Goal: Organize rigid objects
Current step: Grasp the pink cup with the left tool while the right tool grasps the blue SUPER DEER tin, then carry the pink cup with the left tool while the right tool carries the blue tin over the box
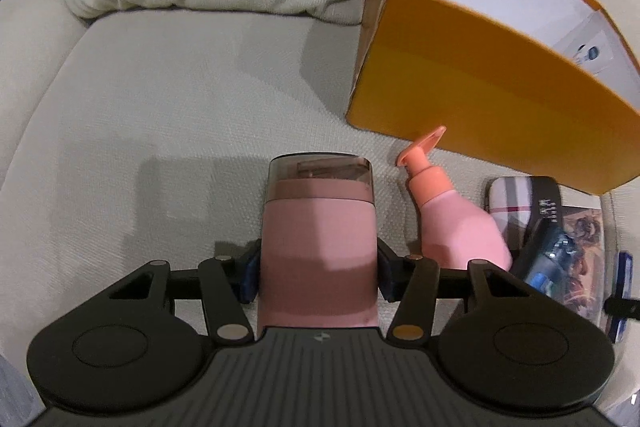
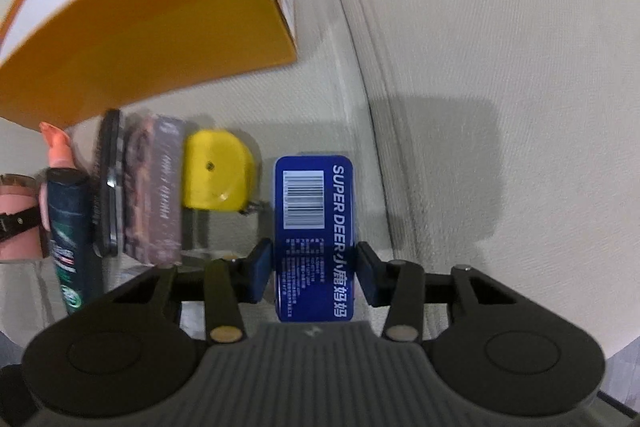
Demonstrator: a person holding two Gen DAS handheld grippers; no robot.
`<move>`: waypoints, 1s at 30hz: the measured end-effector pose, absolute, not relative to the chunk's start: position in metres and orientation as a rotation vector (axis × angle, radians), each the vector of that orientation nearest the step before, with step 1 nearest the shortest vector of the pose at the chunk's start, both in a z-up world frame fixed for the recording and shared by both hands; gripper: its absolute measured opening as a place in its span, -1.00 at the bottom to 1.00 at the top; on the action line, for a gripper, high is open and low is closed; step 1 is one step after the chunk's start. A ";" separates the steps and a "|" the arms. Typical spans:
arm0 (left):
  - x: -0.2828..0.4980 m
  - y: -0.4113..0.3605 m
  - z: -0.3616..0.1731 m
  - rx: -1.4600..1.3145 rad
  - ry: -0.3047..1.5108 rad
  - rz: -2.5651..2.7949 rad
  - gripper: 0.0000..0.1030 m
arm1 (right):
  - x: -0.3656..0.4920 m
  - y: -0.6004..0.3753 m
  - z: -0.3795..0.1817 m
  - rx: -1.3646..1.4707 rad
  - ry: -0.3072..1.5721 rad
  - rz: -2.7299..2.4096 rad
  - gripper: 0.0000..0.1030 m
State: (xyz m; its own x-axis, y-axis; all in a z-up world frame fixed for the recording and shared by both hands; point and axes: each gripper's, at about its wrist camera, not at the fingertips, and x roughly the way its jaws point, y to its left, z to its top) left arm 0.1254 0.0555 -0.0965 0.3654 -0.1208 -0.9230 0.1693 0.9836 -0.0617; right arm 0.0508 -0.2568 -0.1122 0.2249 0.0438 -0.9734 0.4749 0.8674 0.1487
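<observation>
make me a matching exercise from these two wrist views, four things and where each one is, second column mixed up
Things:
1. pink container
2. blue tin
3. yellow tape measure
4. orange box

Places:
A. on the sofa just left of the blue tin
B. between the left gripper's pads
C. at the back, behind the row of small things
D. between the right gripper's pads

Pairs: 1-B, 2-D, 3-A, 4-C
</observation>
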 end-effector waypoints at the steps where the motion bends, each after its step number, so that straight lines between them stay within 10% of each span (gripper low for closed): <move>1: 0.124 0.056 -0.092 0.047 1.177 -0.191 0.21 | 0.051 -0.257 -0.106 0.471 1.307 -0.314 -0.10; 20: 0.131 0.016 0.029 0.110 0.981 -0.343 0.21 | 0.079 -0.241 0.031 0.570 0.970 -0.205 -0.10; 30: 0.195 -0.041 0.017 0.196 0.962 -0.342 0.21 | 0.162 -0.234 0.008 0.544 1.000 -0.236 -0.10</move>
State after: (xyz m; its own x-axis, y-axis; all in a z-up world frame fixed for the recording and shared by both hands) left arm 0.1946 -0.0413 0.0165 0.5245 -0.1977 -0.8282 0.3695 0.9292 0.0122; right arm 0.1620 -0.2343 0.0083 0.5294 0.0566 -0.8465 0.4288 0.8431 0.3246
